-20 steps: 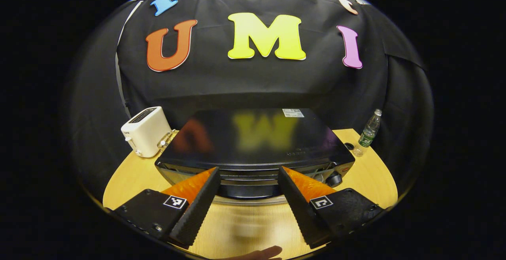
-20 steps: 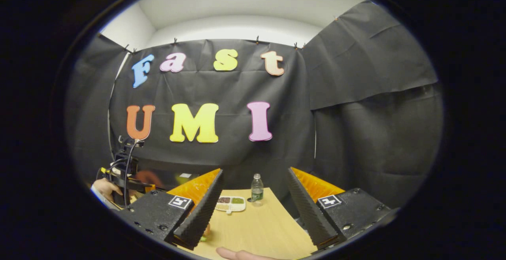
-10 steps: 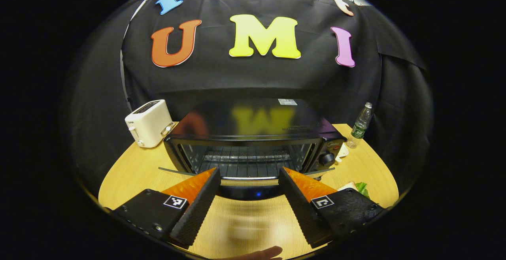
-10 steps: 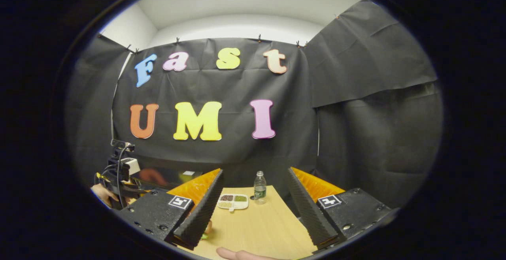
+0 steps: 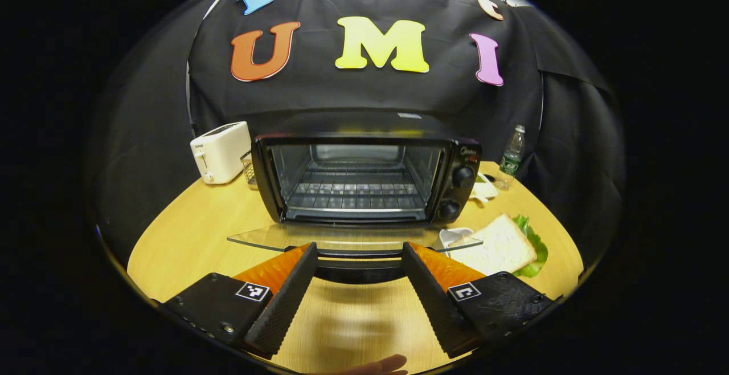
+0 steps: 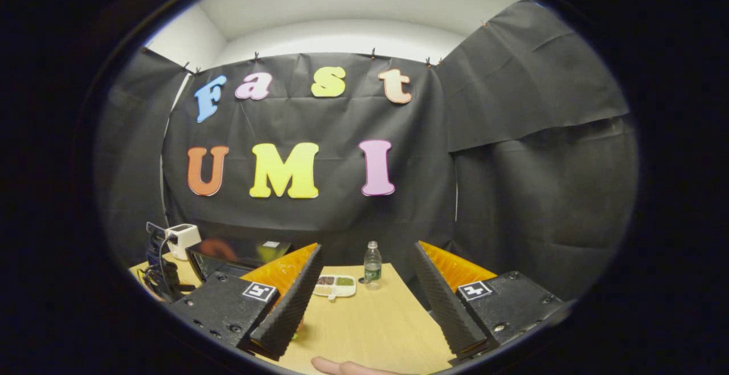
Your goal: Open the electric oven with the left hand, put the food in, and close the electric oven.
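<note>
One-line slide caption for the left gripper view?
Left gripper open at the lowered oven door; bread slice waits right of the oven.

Wooden table [image 5: 188, 232] carries oven [image 5: 364, 170], toaster [image 5: 220, 151], bread [image 5: 501, 245].

Right gripper [image 6: 364, 295] gapes empty above table [image 6: 376, 329], bottle [image 6: 372, 264] beyond.

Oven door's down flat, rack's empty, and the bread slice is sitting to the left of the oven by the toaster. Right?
Not quite: the bread slice lies right of the oven, on lettuce, as the left gripper view shows. The toaster is left. Door down, rack empty: correct.
</note>
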### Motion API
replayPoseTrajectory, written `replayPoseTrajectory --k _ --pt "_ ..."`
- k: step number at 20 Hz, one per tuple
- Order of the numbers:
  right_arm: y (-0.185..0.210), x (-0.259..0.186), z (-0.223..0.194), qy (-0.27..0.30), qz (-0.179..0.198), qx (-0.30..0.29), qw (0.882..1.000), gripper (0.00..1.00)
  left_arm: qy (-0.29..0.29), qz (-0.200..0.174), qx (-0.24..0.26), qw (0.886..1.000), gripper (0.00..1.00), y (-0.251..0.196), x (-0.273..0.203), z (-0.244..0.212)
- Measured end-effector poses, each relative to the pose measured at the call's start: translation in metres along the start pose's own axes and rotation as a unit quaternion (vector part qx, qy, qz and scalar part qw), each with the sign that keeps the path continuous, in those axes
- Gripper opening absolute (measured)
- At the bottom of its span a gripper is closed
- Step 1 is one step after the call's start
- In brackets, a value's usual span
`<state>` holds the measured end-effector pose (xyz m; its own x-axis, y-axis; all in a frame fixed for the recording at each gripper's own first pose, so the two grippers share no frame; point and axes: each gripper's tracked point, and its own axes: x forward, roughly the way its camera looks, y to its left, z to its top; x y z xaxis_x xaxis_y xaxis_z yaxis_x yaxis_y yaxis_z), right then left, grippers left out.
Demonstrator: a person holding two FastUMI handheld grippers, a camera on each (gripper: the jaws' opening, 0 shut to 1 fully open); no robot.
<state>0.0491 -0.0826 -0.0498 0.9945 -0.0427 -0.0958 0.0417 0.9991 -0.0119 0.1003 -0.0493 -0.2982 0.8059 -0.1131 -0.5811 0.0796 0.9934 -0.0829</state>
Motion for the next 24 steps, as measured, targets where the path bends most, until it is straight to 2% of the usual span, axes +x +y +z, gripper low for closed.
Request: replayPoseTrajectory --k 7,8,9,13,18,21,24 --pt "0.005 0.002 -0.019 0.024 0.0 0.001 1.0 1.0 0.043 0.001 -0.002 0.999 0.95 0.0 0.011 -0.059" --pt "0.008 0.003 -0.021 0.028 0.002 -0.002 1.0 0.98 0.046 0.001 -0.002 0.999 0.87 -0.001 0.013 -0.066" --pt "0.009 0.003 -0.024 0.03 0.003 -0.006 1.0 0.98 0.047 0.001 0.001 0.999 0.96 0.0 0.015 -0.07" --pt "0.01 0.009 -0.034 0.042 -0.004 -0.019 0.999 0.98 0.032 0.001 -0.003 0.999 0.95 0.0 0.017 -0.075" --pt "0.03 0.029 -0.057 0.093 0.037 -0.007 0.995 0.99 -0.002 -0.001 -0.011 1.0 0.94 0.008 0.001 -0.056" --pt "0.041 0.051 -0.077 0.14 0.064 -0.005 0.988 0.99 -0.043 0.0 -0.007 0.999 0.94 0.015 -0.023 -0.019" --pt "0.06 0.072 -0.099 0.192 0.103 0.016 0.976 1.0 -0.094 0.014 -0.005 0.995 0.94 0.029 -0.057 0.026"
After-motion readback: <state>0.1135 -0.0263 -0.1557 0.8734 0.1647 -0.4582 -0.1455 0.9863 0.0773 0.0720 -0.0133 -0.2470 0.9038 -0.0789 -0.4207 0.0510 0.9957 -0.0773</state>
